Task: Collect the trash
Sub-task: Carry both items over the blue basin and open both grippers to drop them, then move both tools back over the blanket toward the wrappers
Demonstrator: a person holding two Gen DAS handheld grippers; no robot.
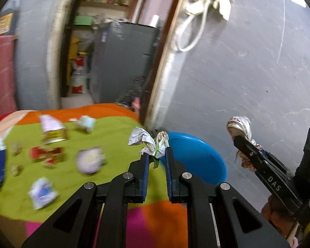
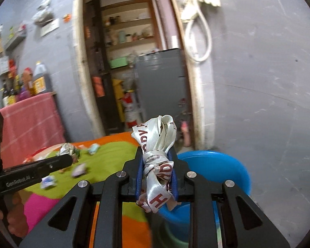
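You hold one piece of trash in each gripper, and the step in hand is the carry to the bin. The left gripper (image 1: 157,157) has its fingers closed on a crumpled white paper wrapper with green print (image 1: 148,142); the wad stands up from the fingertips. The right gripper (image 2: 157,173) has its fingers clamped on a knotted white satin ribbon with dark red lettering (image 2: 158,161), which bulges above the fingers and hangs below them.

The round blue plastic tub (image 1: 196,157) sits just off the far right corner of the bed with the green, orange and pink cover (image 1: 105,136), against the grey wall. Both loads are near its rim; whether either is yet fully over the opening cannot be told from these views.

More trash lies across the green panel of the bed: a crumpled blue and white packet (image 1: 42,192), a flattened red wrapper (image 1: 46,155) and a small yellow and white carton (image 1: 53,130), all blurred.

Next move, as judged here: bring each load squarely above the tub mouth, then open the fingers one gripper at a time. Expect the ribbon to snag on the pads; shake lightly if it clings.
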